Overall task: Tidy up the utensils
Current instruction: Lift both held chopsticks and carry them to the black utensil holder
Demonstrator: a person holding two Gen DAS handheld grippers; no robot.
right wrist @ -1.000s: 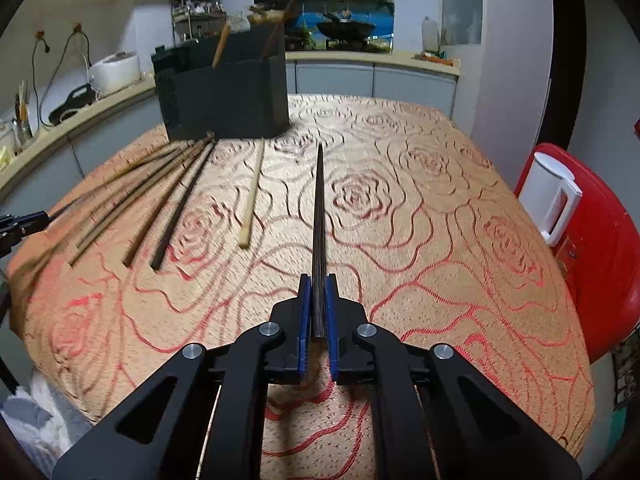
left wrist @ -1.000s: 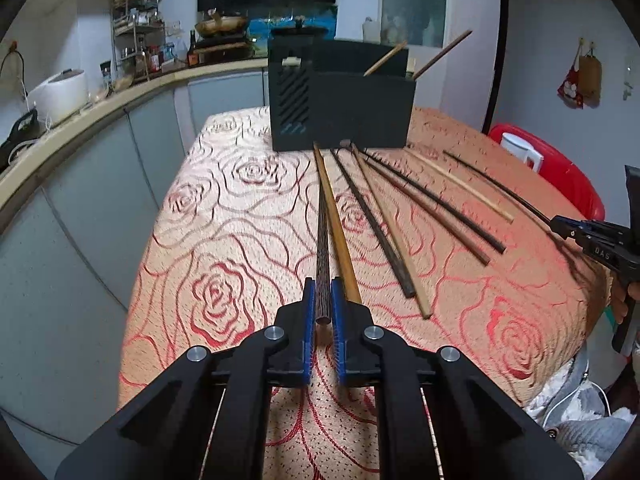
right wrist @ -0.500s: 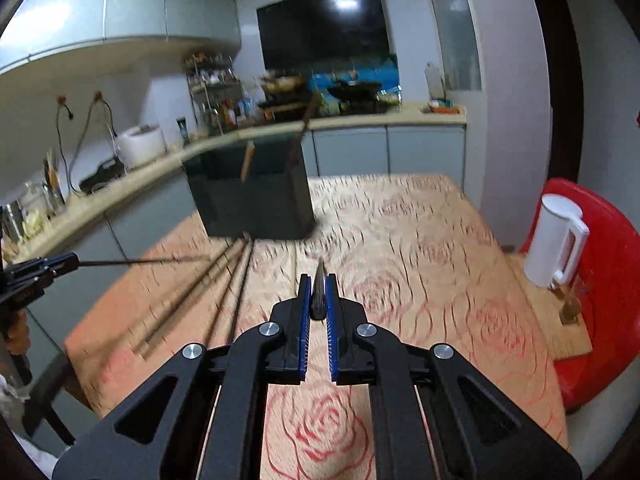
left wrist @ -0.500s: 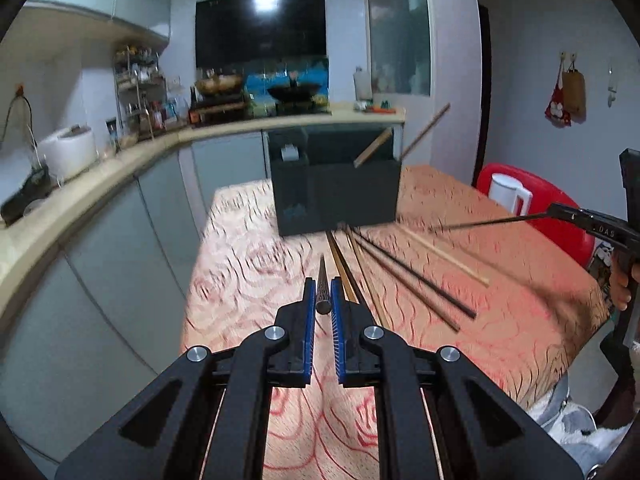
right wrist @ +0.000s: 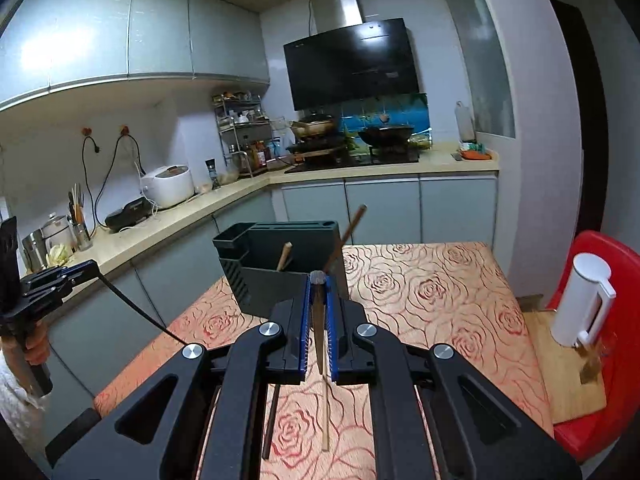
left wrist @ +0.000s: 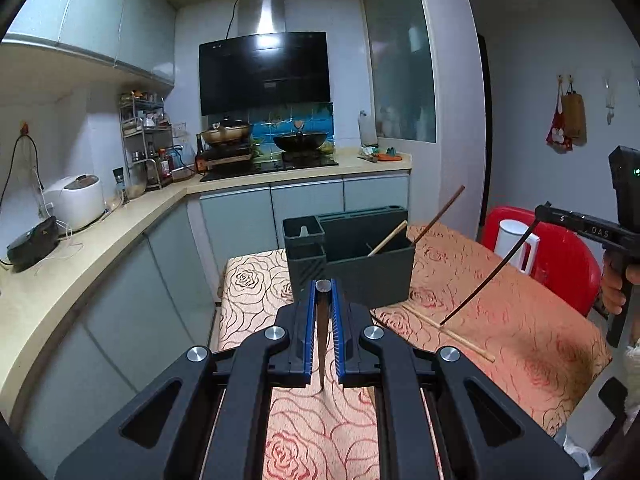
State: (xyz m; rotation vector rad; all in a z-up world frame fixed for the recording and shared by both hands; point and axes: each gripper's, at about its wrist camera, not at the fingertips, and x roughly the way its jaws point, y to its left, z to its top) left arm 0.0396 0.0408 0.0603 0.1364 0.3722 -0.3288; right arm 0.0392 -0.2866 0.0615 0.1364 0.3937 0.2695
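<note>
My left gripper [left wrist: 323, 286] is shut on a dark chopstick [left wrist: 322, 340], held above the rose-patterned table [left wrist: 520, 320] with its thin tip hanging down. My right gripper [right wrist: 318, 281] is shut on another dark chopstick [right wrist: 319, 328] in the same way. Each gripper shows in the other view: the right gripper [left wrist: 541, 211] with its chopstick [left wrist: 488, 276] slanting down, the left gripper [right wrist: 93, 269] with its chopstick [right wrist: 136, 308]. The black utensil holder [left wrist: 360, 268] [right wrist: 276, 280] stands ahead with two chopsticks leaning in it. More chopsticks [left wrist: 448, 332] [right wrist: 326, 412] lie on the table.
A white kettle [left wrist: 516, 246] [right wrist: 584, 300] stands on a red seat [right wrist: 600, 432] beside the table's right edge. A kitchen counter [left wrist: 80, 264] with a rice cooker runs close along the left side. A person's hand [left wrist: 616, 288] grips the right handle.
Both grippers have risen well above the table, each lifting its dark chopstick off the cloth. The chopsticks now hang tip down, and both views look more level.
</note>
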